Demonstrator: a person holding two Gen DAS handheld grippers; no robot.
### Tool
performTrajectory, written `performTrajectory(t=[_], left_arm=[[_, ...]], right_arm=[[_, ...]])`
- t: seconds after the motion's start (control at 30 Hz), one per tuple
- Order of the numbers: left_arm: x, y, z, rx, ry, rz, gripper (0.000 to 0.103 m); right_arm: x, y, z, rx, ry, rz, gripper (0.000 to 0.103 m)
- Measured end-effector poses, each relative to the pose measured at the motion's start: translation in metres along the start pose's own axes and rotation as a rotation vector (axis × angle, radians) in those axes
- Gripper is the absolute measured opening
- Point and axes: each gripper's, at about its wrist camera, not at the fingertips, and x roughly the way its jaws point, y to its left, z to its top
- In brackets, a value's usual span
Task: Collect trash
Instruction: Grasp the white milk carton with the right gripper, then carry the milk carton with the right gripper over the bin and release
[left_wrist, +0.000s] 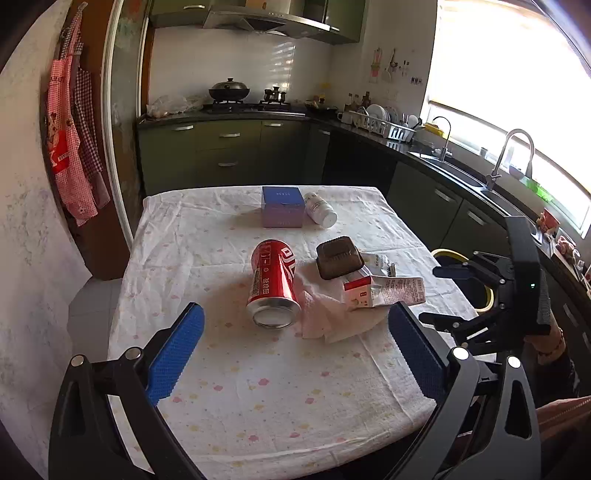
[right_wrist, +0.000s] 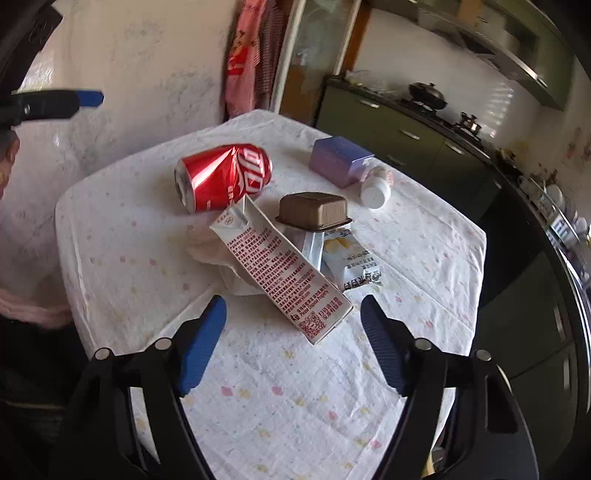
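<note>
A dented red soda can (left_wrist: 273, 282) lies on its side on the table, seen also in the right wrist view (right_wrist: 225, 176). Beside it lie a crumpled white tissue (left_wrist: 327, 315), a red-and-white carton (left_wrist: 384, 291) (right_wrist: 284, 273), an upturned brown plastic tub (left_wrist: 339, 257) (right_wrist: 313, 211) and a snack wrapper (right_wrist: 352, 260). My left gripper (left_wrist: 295, 325) is open and empty, just short of the can. My right gripper (right_wrist: 293, 314) is open and empty, its jaws either side of the carton's near end; it also shows at the table's right edge (left_wrist: 480, 295).
A purple box (left_wrist: 283, 206) and a white pill bottle (left_wrist: 320, 208) lie at the table's far side. A yellow-rimmed bin (left_wrist: 489, 295) stands right of the table behind the right gripper. Kitchen cabinets and a sink run along the back and right. Aprons hang on the left wall.
</note>
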Motion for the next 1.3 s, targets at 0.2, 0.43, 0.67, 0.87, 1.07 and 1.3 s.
performTrajectory(t=[0.2, 0.43, 0.67, 0.87, 1.07, 1.3], left_arm=[[0.003, -0.005, 0.002, 0.006, 0.001, -0.005, 0.098], [0.019, -0.012, 0.001, 0.012, 0.035, -0.024, 0.098], [0.023, -0.003, -0.001, -0.008, 0.045, -0.038, 0.098], [0.023, 0.001, -0.001, -0.026, 0.037, -0.037, 0.098], [0.028, 0.0, -0.002, -0.032, 0.042, -0.046, 0.098], [0.045, -0.012, -0.005, -0.031, 0.066, -0.078, 0.098]], right_arm=[[0.026, -0.006, -0.001, -0.245, 0.081, -0.004, 0.057], [0.045, -0.011, 0.011, -0.454, 0.151, 0.013, 0.056], [0.064, -0.014, 0.017, -0.431, 0.244, 0.145, 0.043], [0.061, -0.027, 0.014, -0.26, 0.244, 0.185, 0.036], [0.028, -0.051, -0.014, 0.012, 0.169, 0.196, 0.035], [-0.037, -0.076, -0.054, 0.29, 0.028, 0.151, 0.035]])
